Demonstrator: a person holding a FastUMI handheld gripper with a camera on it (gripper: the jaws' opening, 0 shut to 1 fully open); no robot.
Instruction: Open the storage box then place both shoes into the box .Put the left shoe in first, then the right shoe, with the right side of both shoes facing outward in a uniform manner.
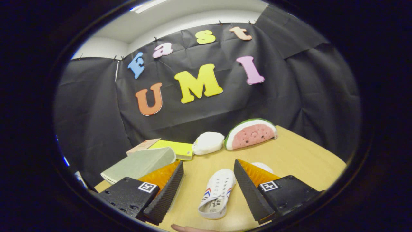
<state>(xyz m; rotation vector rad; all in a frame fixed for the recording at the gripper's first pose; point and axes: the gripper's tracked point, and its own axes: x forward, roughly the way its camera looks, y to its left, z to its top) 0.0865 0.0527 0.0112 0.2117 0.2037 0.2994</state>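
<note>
A white shoe [216,194] with red and blue stripes lies on the wooden table [299,158], between my fingers and just below them. A second white shoe [263,167] peeks out behind my right finger, mostly hidden by it. The grey-green storage box [138,164] stands closed beyond my left finger. My gripper [208,167] is open, with nothing held between its fingers.
A yellow-green flat box [175,149] lies behind the storage box. A white plush [208,142] and a watermelon-slice plush [251,133] sit at the back of the table near the black cloth wall. A fingertip [188,228] of a person shows in front of the shoe.
</note>
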